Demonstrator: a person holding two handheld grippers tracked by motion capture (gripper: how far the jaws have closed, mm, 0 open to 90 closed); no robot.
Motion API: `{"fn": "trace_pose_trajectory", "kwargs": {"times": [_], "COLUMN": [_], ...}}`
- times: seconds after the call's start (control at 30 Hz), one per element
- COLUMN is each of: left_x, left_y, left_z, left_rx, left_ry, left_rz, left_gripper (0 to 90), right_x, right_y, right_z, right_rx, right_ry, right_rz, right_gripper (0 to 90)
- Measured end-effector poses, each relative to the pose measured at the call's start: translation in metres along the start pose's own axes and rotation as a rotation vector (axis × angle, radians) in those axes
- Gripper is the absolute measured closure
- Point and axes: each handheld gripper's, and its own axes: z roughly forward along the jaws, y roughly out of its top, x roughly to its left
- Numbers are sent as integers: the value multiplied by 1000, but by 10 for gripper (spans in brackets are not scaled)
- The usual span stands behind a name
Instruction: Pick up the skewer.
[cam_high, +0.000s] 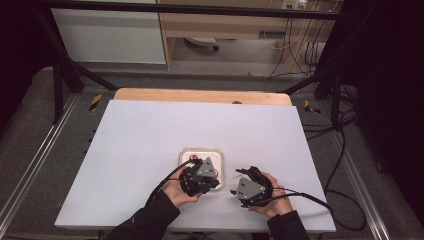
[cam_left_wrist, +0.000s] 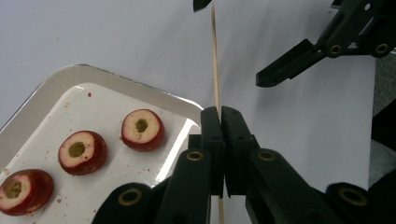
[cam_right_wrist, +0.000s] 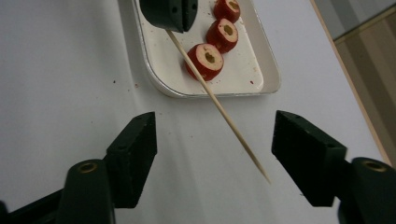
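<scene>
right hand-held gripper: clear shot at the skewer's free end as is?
Probably yes. The right hand-held gripper is open, and the skewer tip lies between its jaws with nothing in between. The left hand-held gripper clamps the other end, near the tray.

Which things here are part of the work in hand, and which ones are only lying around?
Part of the work:
- wooden skewer, clamped in the left gripper
- right gripper, open, the skewer's tip between its jaws
- three cored red fruit pieces
- white tray holding them

Only around:
- cables on the floor
- wooden board under the white tabletop
</scene>
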Motion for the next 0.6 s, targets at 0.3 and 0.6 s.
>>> {"fn": "trace_pose_trajectory", "kwargs": {"times": [0.3,0.6], "left_x": [-7,-11], "left_y": [10,17], "left_z": [11,18], "left_rx": [25,40], "left_ry": [-10,-17], "left_rz": [29,49], "left_gripper": [884,884], "right_x": [4,7], "right_y": [-2,-3], "right_z": [2,5], "right_rx": [37,53], "right_ry": [6,26], "right_rz": [-144,-277], "right_gripper": [471,570]}}
